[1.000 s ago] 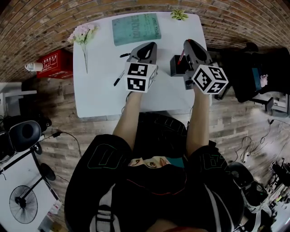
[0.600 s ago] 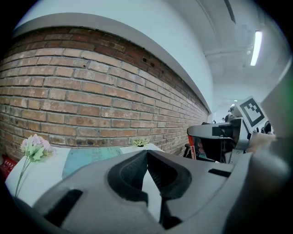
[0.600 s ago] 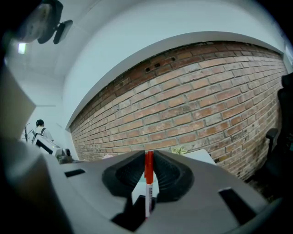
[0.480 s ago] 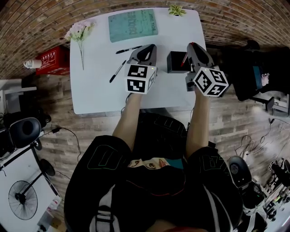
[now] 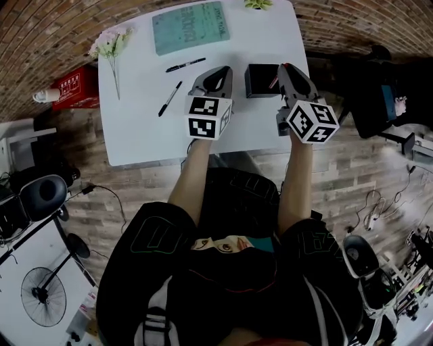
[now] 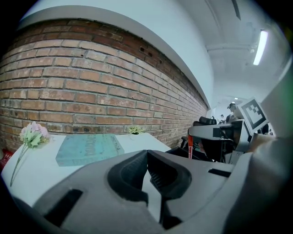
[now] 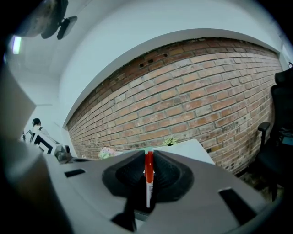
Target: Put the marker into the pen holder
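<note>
The left claw (image 5: 217,71) is shut with nothing between its jaws. The right claw (image 7: 149,156) is clamped on the red marker (image 7: 148,175), which stands upright between the jaws. On the white bench (image 5: 135,128), the black pen holder (image 5: 259,80) sits between the two claws. The marker is at its right edge, and its dark inside shows no contents. Left of it lie two black pens (image 5: 169,99). Farther off are a green book (image 5: 188,27), flowers (image 5: 108,47) and a small plant (image 5: 258,4).

Our right gripper (image 7: 149,155) closed on a red-capped marker (image 7: 149,180) held upright between its jaws, our white table (image 7: 194,150) beyond, small plant (image 7: 170,140) at its far edge, brick wall (image 7: 197,100) behind
</note>
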### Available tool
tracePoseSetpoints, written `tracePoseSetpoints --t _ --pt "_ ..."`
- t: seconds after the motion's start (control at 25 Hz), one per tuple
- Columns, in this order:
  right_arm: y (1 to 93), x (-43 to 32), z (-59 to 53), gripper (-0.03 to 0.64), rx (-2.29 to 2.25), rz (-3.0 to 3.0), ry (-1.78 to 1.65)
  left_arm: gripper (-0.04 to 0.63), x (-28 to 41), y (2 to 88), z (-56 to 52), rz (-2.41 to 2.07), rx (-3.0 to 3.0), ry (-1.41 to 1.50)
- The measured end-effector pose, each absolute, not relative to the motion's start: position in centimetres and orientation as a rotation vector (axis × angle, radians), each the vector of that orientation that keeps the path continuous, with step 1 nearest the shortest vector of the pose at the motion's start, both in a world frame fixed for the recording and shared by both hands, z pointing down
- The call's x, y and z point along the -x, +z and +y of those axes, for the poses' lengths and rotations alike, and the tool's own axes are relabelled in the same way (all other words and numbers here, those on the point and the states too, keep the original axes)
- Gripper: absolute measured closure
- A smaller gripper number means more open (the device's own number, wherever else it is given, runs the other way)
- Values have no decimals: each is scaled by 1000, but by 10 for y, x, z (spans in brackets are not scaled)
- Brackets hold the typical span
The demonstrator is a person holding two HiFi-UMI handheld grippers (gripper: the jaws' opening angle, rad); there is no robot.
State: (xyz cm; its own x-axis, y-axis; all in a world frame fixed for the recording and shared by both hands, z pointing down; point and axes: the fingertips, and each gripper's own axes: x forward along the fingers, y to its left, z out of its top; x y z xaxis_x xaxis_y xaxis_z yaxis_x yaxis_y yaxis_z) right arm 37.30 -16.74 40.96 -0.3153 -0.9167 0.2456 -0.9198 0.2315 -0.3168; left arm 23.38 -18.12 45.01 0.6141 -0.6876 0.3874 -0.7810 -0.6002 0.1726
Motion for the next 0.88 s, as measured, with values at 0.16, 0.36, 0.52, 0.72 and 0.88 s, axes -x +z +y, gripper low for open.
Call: tracePoseSetpoints --t 0.16,0.36,0.52,0.72,0.88 --pt "420 -373 -159 552 -1815 -2456 643 591 -241 460 -174 -1157 -2512 433" --pt "432 -370 -147 552 -1746 -2434 558 591 -246 468 -167 -1126 -2507 471" --pt "438 -369 -139 552 -1750 -2449 574 591 -248 476 -160 -1102 -2498 502" --pt "449 -367 -130 551 -1725 -2430 552 591 -251 489 -153 -1085 -2476 520" --pt "455 -367 -125 551 -1722 -2415 541 591 -254 497 -147 -1064 -2469 530"
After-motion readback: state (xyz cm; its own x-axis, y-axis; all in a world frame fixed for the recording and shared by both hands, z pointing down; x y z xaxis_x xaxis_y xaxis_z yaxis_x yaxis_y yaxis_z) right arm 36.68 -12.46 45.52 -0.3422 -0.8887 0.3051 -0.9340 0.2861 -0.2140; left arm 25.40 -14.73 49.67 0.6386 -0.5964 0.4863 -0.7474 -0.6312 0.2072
